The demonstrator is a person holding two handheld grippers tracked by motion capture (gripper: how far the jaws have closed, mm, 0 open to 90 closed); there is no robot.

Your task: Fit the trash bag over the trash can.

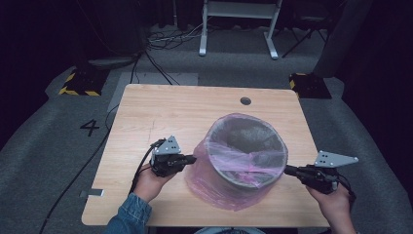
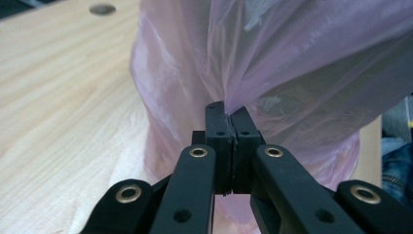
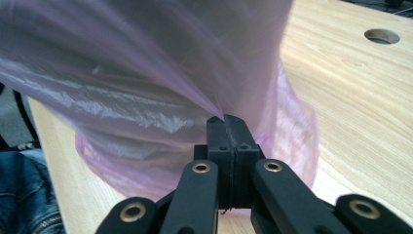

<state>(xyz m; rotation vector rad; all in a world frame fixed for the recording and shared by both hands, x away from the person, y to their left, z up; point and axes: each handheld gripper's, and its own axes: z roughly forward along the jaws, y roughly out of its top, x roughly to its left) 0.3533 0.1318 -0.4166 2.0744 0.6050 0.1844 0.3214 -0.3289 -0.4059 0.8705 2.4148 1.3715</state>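
A grey round bin (image 1: 253, 131) stands on the wooden table (image 1: 160, 112), wrapped in a thin pink plastic bag (image 1: 214, 187) that bunches loosely around its base. At the bin's left side my left gripper (image 1: 194, 159) is shut on a pinch of the bag. The left gripper view shows the film (image 2: 292, 63) pulled taut into the closed jaws of that gripper (image 2: 227, 113). On the bin's right side my right gripper (image 1: 287, 169) is also shut on the bag. In the right gripper view the plastic (image 3: 146, 73) stretches to a point at that gripper (image 3: 226, 122).
A round cable hole (image 1: 245, 101) sits near the table's far edge. Beyond the table are a white desk frame (image 1: 238, 29), floor cables and two yellow-and-black striped blocks (image 1: 78, 85). A denim sleeve (image 1: 129, 217) comes in at the near edge.
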